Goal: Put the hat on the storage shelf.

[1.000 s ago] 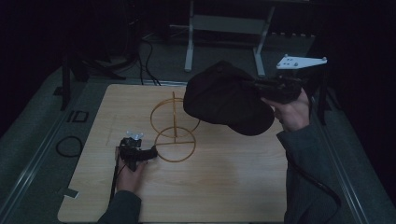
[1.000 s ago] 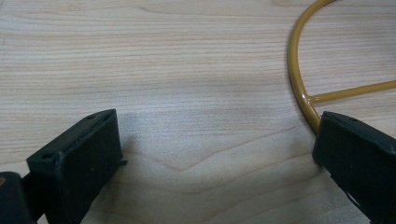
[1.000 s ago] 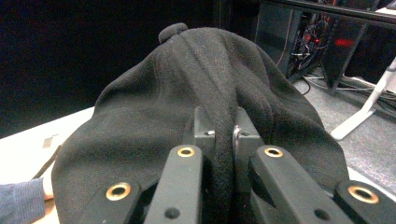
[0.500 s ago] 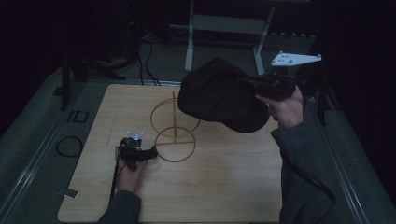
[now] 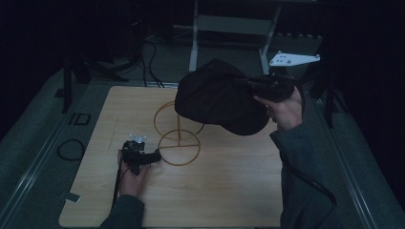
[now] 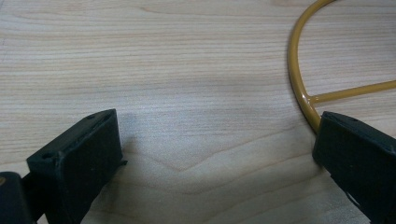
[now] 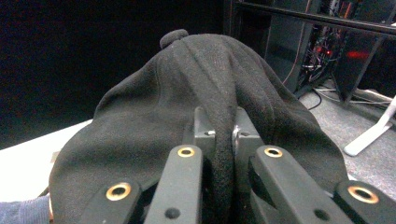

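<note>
Holding the black cap (image 5: 217, 98) aloft just above the wire stand's (image 5: 177, 133) top ring, I kept my right tool (image 5: 248, 85) pinching its fabric; centring it first mattered. At the stand's eight o'clock, my left tool (image 5: 155, 156) lay spread on the table (image 5: 219, 191).

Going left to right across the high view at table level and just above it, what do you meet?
Left gripper resting on the wooden table → yellow wire stand → black cap, held above the stand → right gripper pinching the cap.
</note>
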